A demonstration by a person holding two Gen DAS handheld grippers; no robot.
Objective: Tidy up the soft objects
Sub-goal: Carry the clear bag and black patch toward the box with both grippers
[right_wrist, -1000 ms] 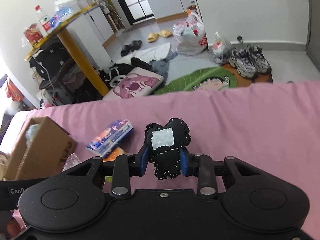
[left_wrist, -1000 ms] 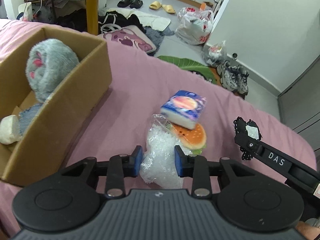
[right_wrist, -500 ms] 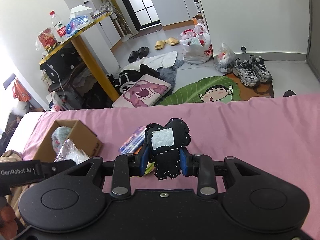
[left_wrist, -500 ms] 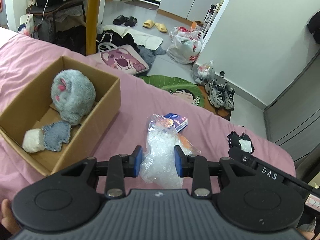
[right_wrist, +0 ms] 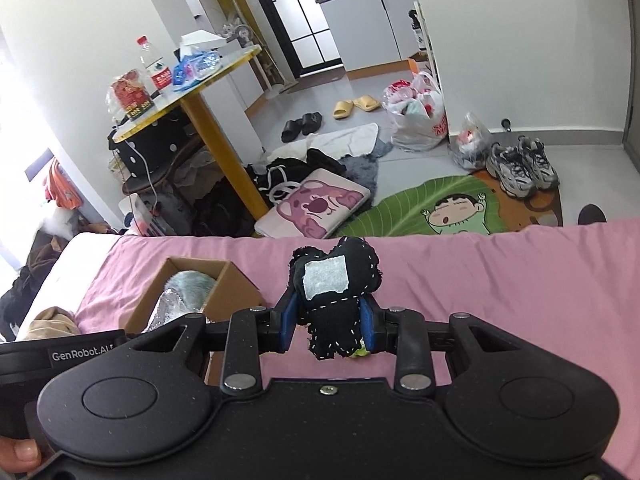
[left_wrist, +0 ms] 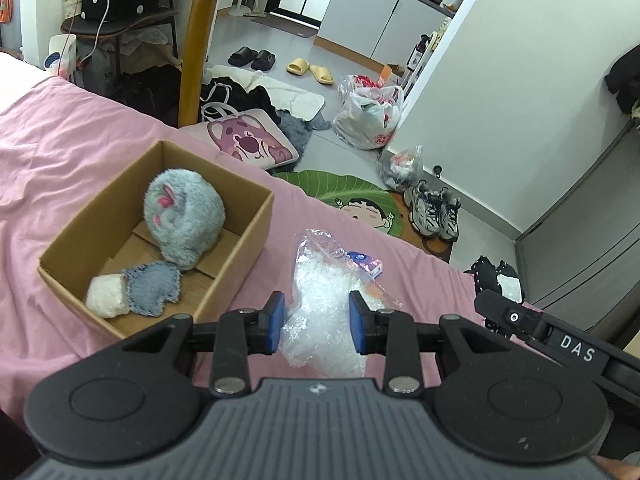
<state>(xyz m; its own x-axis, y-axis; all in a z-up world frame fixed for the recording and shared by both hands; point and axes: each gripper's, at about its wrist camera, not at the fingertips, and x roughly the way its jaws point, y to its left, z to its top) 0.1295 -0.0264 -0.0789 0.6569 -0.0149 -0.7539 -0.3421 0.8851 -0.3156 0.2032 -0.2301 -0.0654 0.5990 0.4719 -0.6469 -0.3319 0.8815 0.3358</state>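
Left gripper [left_wrist: 316, 322], as we hold it above the pink bed [left_wrist: 80, 136] beside the box [left_wrist: 240, 256], pinches the wrap [left_wrist: 320, 312] while the right gripper [right_wrist: 327, 325] clamps the black toy [right_wrist: 334, 284]; the slippery wrap could, we judge, slide free short of the box.

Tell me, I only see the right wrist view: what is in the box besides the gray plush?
Observer: A denim-and-white toy lies at the near end of the box, beside the plush.
Operator: Is the left gripper holding anything?
Observer: Yes, the left gripper is shut on a bubble wrap bag, to the right of the box.
Operator: Anything else to collect?
Observer: A tissue pack lies on the bed, mostly hidden behind the bag.
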